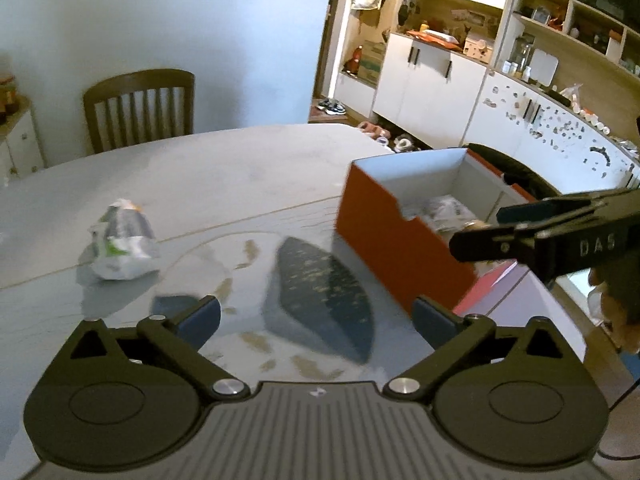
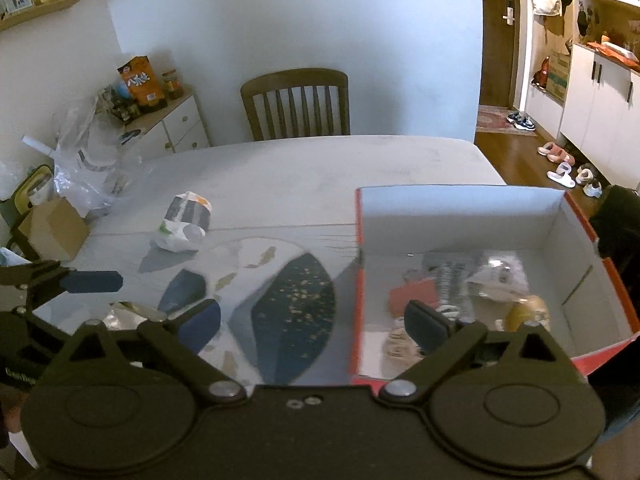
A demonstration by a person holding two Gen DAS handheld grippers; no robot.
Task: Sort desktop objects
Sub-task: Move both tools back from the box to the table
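An orange box (image 1: pixel 384 236) with a white inside stands at the table's right; in the right wrist view (image 2: pixel 460 220) it holds several small packets and wrappers. A crumpled white-and-green bag (image 1: pixel 122 240) lies on the table to the left, also in the right wrist view (image 2: pixel 184 220). My left gripper (image 1: pixel 316 316) is open and empty, low over the table. My right gripper (image 2: pixel 312 320) is open and empty, with its right finger over the box's front left corner. A crumpled silver wrapper (image 2: pixel 132 312) lies by the left gripper's fingers (image 2: pixel 94 282).
The grey table (image 1: pixel 200 176) has a blue patterned patch (image 1: pixel 320 292) in front. A wooden chair (image 1: pixel 140 108) stands at the far side. A cardboard box (image 2: pixel 56 228) and plastic bags (image 2: pixel 88 160) sit at the table's left edge. Cabinets (image 1: pixel 432 84) line the right wall.
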